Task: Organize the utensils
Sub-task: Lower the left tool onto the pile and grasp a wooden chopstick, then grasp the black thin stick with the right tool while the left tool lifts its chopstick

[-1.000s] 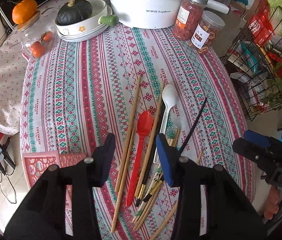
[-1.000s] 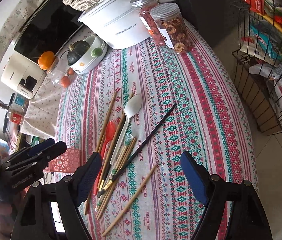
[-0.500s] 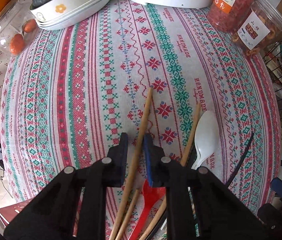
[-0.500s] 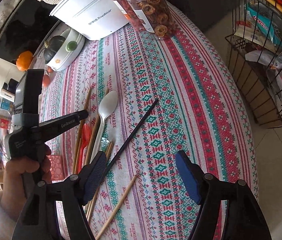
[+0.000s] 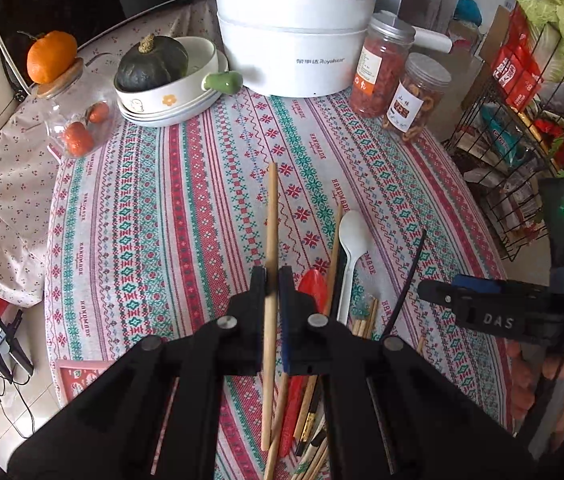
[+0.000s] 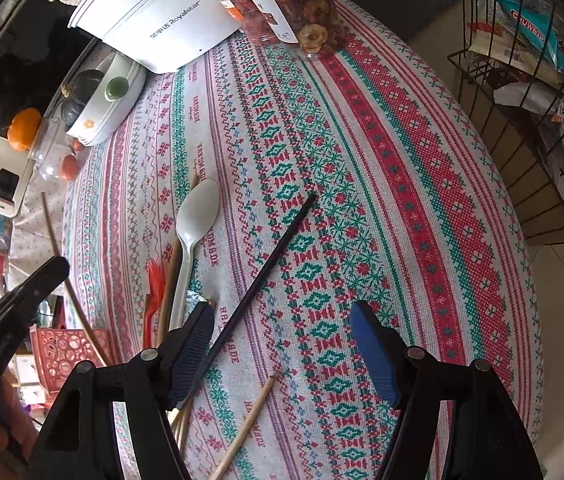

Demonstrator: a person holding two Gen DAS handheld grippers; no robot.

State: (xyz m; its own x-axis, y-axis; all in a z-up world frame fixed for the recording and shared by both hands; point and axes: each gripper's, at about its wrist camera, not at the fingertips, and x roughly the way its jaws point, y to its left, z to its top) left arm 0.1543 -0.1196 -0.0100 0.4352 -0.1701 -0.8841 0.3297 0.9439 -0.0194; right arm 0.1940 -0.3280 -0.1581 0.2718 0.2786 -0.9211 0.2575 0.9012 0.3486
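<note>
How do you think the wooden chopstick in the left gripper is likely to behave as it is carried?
The wooden chopstick looks stiff: it runs straight through the left gripper without sagging. It is thin, so probably light. The jaws clamp it around mid-length at a single spot, so it may pivot or slide if swung quickly. Being round and smooth, it would likely roll on the tablecloth if dropped.

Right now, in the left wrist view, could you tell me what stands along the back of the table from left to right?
orange → dark green squash in its bowl → white Royalstar pot → red-filled jar → jar of dried rings
</note>
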